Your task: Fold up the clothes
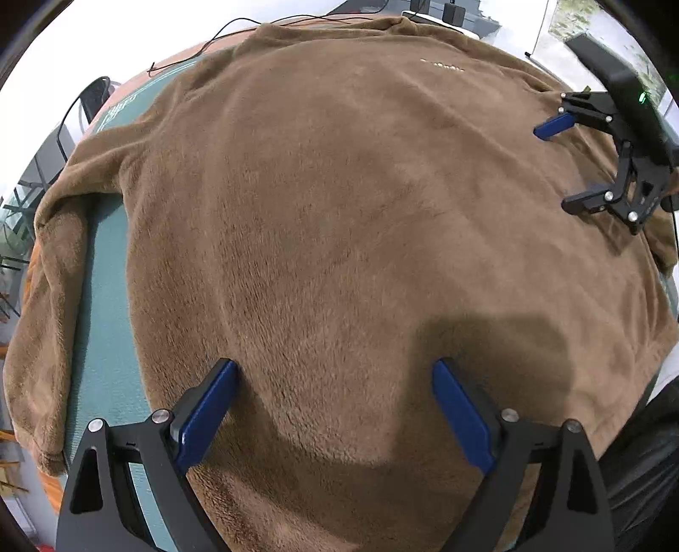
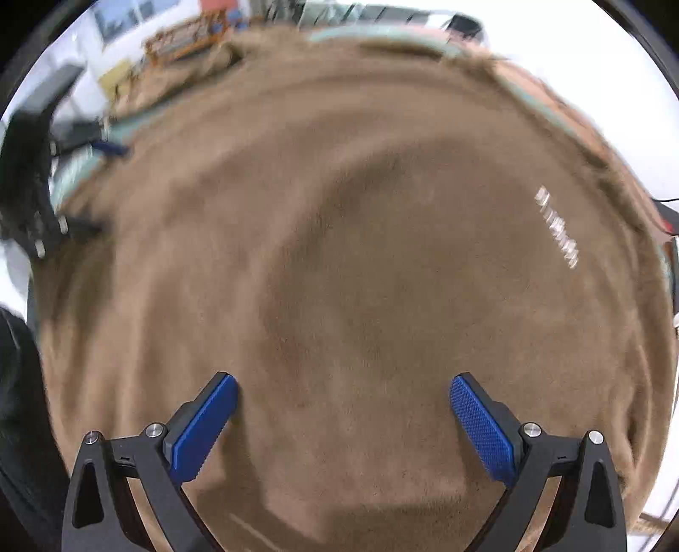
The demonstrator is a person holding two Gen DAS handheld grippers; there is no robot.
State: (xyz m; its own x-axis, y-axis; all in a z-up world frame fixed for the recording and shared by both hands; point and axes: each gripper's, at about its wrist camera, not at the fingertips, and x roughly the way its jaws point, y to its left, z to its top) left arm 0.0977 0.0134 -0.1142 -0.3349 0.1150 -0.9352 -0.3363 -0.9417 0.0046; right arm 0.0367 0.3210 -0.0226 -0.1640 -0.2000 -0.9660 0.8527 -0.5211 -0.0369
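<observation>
A brown fleece sweater (image 1: 331,204) lies spread flat on a teal mat (image 1: 106,339), with small pale lettering (image 1: 443,66) on the chest. One sleeve (image 1: 46,305) runs down the left side of the mat. My left gripper (image 1: 333,369) hovers open over the lower body of the sweater, nothing between its blue pads. My right gripper (image 1: 564,165) is visible at the right, open above the sweater's far side. In the blurred right wrist view that gripper (image 2: 343,382) is open over the brown fleece (image 2: 360,263), and the left gripper (image 2: 102,187) shows at the left edge.
Black cables (image 1: 237,25) trail over the table's far edge. Dark devices (image 1: 450,12) stand at the back. A black object (image 1: 95,93) sits beyond the mat's far left corner. A person's dark clothing (image 1: 649,467) shows at the lower right.
</observation>
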